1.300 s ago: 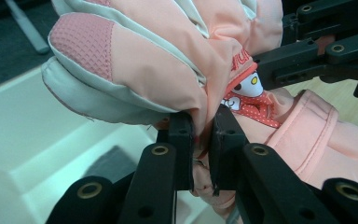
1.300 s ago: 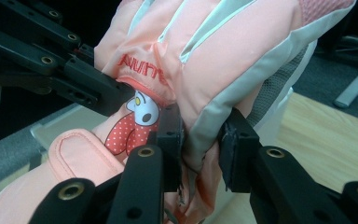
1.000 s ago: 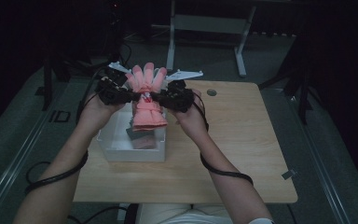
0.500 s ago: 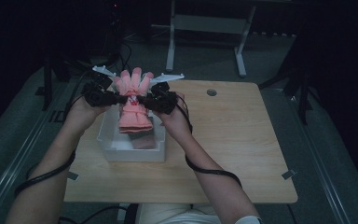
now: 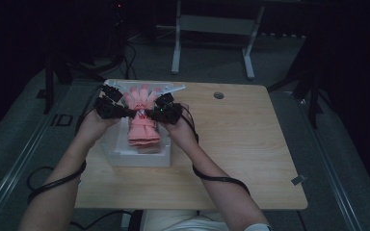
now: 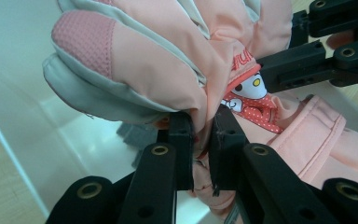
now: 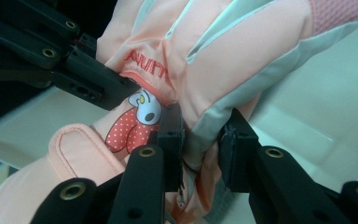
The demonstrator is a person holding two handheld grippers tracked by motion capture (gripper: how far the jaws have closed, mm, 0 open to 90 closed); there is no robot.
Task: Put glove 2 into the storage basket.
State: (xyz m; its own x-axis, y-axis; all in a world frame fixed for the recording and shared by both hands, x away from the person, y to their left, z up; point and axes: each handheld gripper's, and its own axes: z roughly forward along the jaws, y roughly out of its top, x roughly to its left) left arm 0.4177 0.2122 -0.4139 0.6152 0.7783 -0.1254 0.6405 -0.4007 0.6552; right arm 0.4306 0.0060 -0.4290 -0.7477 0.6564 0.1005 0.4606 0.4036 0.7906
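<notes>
Pink glove [image 5: 142, 120] hangs over the white box [image 5: 120, 156] left of centre in the high view, pinched at its left edge by the left gripper [image 6: 200, 140] and gripped at its right by the right gripper [image 7: 200, 135].

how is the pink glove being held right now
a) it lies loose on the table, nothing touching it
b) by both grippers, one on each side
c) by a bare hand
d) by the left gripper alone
b: the left gripper and the right gripper each have their jaws clamped on an edge of the pink glove, which hangs over the white box.
</notes>
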